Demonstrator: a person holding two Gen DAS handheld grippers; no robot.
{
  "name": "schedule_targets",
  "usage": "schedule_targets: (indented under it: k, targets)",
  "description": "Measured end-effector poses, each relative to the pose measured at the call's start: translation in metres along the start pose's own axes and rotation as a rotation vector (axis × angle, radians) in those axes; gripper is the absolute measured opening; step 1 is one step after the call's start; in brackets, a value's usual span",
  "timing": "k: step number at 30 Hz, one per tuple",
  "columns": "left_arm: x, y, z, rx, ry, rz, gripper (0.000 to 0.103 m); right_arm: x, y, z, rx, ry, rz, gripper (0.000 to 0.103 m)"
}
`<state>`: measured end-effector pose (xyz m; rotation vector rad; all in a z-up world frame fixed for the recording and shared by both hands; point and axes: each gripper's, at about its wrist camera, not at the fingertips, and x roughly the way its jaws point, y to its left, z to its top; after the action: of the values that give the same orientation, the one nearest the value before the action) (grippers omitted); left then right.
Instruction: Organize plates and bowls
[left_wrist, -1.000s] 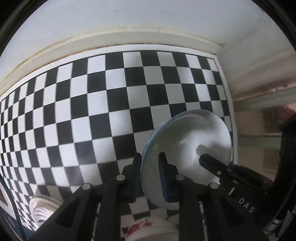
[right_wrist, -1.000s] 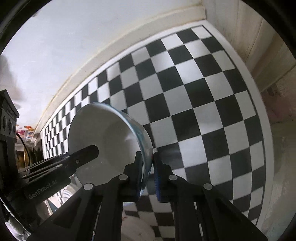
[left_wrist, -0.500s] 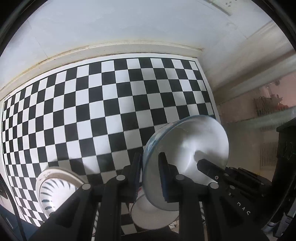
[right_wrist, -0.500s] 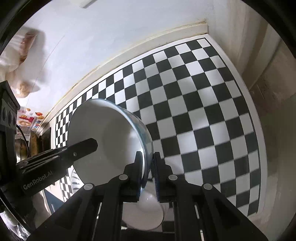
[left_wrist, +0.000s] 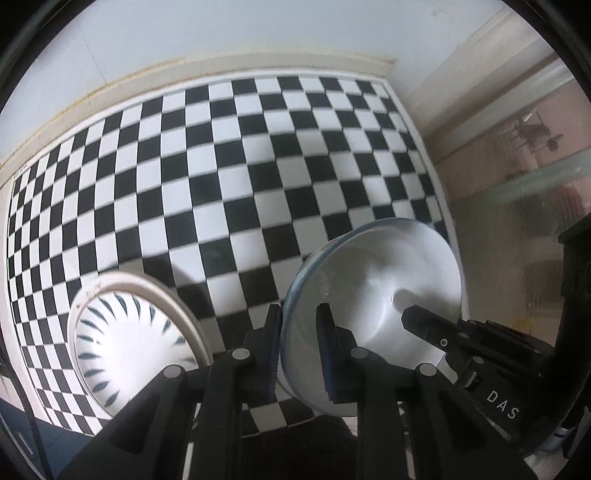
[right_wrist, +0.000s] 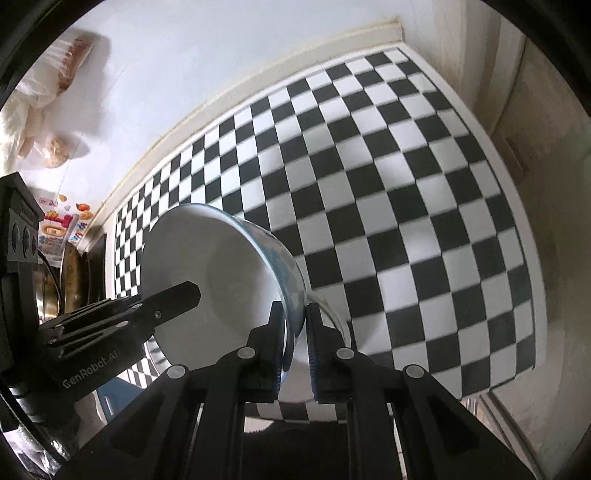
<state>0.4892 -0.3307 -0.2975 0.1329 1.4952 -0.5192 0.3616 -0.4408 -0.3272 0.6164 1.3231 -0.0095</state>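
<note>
Overhead, left wrist view: left gripper (left_wrist: 298, 341) clamped on near rim of white bowl (left_wrist: 373, 295), bowl aloft above checkered mat (left_wrist: 221, 184); patterned plate (left_wrist: 136, 343) left of bowl. Right wrist view: right gripper (right_wrist: 295, 341) pinching opposite rim.

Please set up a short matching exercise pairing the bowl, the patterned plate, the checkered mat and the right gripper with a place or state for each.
Things:
1. white bowl
2. patterned plate
3. checkered mat
4. right gripper

States:
A. covers the surface, against the wall
B. lies flat on the mat
C. gripped at opposite rim edges
D. clamped on the rim

Pairs: 1-C, 2-B, 3-A, 4-D
</note>
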Motion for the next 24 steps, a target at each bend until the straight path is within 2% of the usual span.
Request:
schedule_targets:
  k: [9,17,24]
  targets:
    - [0.035,0.0,-0.026,0.01,0.088,0.03,0.017,0.031,-0.015,-0.03,0.021,0.072,-0.028,0.013]
    - [0.05,-0.004,-0.035,0.039,0.108,0.09,0.017,0.049,-0.023,-0.04,0.032,0.117,-0.046,0.012]
    - [0.053,-0.005,-0.034,0.033,0.117,0.093,0.017,0.054,-0.018,-0.035,0.022,0.131,-0.074,0.012]
